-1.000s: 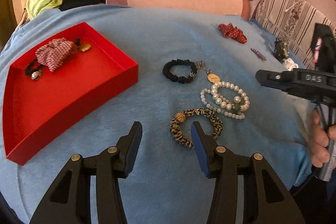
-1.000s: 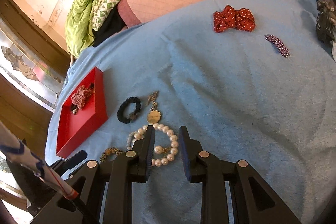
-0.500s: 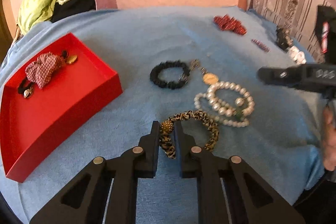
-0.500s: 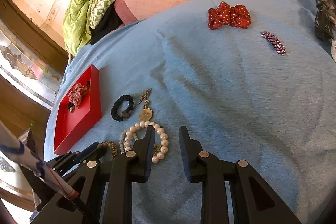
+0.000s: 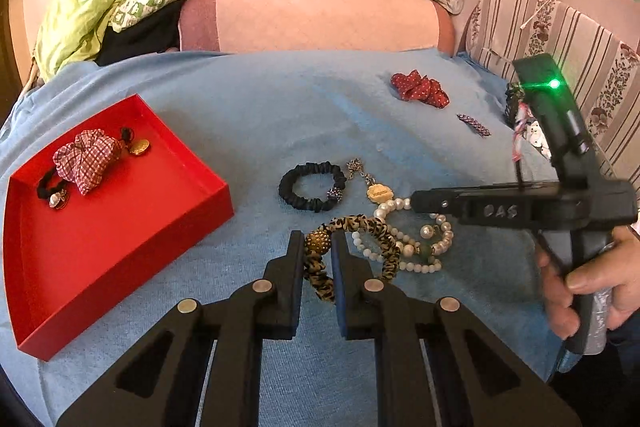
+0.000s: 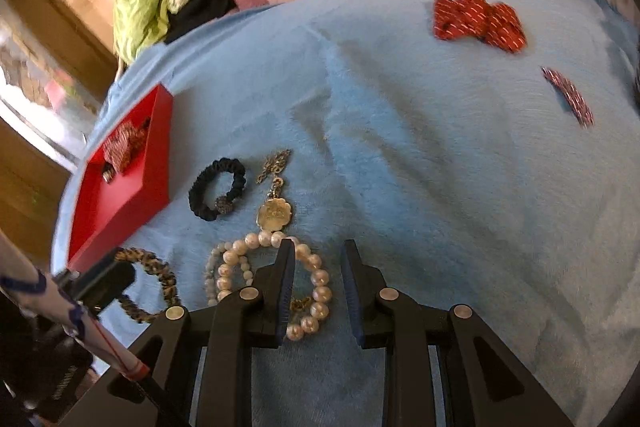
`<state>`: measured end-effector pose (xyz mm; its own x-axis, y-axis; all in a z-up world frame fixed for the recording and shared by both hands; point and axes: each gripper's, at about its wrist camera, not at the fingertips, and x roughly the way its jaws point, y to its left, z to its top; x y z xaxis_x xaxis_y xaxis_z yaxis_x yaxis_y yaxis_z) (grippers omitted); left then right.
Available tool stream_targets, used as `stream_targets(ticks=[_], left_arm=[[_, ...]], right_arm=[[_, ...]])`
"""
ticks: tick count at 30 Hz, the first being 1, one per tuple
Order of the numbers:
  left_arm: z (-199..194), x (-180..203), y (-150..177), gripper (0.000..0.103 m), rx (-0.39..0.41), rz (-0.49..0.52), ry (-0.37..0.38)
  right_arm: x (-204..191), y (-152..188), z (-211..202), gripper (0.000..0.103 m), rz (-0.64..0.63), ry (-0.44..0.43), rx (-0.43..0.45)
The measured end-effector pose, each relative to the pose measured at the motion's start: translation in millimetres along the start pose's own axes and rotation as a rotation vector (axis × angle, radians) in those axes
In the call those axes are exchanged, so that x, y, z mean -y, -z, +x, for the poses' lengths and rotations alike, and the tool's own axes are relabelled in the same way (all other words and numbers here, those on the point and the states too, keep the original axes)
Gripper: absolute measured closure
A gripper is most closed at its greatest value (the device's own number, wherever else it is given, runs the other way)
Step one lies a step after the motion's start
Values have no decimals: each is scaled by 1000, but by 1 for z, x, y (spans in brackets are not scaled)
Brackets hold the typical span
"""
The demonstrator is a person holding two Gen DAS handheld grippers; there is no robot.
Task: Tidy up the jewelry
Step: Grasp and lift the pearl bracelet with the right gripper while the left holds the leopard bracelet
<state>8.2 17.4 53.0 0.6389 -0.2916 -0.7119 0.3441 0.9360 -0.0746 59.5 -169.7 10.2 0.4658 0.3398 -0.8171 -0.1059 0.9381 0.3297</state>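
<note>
Left gripper (image 5: 317,247) clamps the leopard scrunchie (image 5: 360,255) on the blue blanket (image 5: 248,115).

The two fingers press on the gold bead of the scrunchie, and the rest of its loop lies on the blanket, touching the pearl bracelet (image 5: 424,239) beside it. The right gripper (image 6: 318,267) hangs over the pearl bracelet with its fingers apart and holds nothing; one finger is above the pearls. A black scrunchie (image 5: 312,185) and a gold pendant (image 5: 378,193) lie just behind. The red tray (image 5: 120,239) stands to the left, with a checked scrunchie (image 5: 86,159) inside. A red bow (image 5: 420,91) lies far back.
</note>
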Motion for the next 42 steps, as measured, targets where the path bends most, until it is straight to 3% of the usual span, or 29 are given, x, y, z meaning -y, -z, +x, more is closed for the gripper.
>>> stream_targets(ticks=[3, 5, 9, 14, 35, 39, 42], left_arm=[[0, 1, 1, 90, -4, 4, -4], [0, 1, 1, 90, -4, 6, -6], [-1, 0, 2, 90, 0, 1, -10], [-1, 1, 3, 90, -1, 2, -11], [-2, -1, 2, 90, 0, 7, -2], [-4, -2, 2, 90, 8, 3, -5], [-5, -1, 2, 90, 15, 2, -4]], right_arm=[[-14, 2, 4, 79, -101, 65, 5], [-20, 4, 4, 89, -148, 77, -2], [-18, 7, -4, 95, -143, 71, 11], [-7, 6, -9, 93, -99, 28, -3], [-19, 11, 2, 90, -205, 112, -24], [-16, 10, -7, 92, -166, 108, 14], [-9, 6, -30, 92, -114, 60, 102]])
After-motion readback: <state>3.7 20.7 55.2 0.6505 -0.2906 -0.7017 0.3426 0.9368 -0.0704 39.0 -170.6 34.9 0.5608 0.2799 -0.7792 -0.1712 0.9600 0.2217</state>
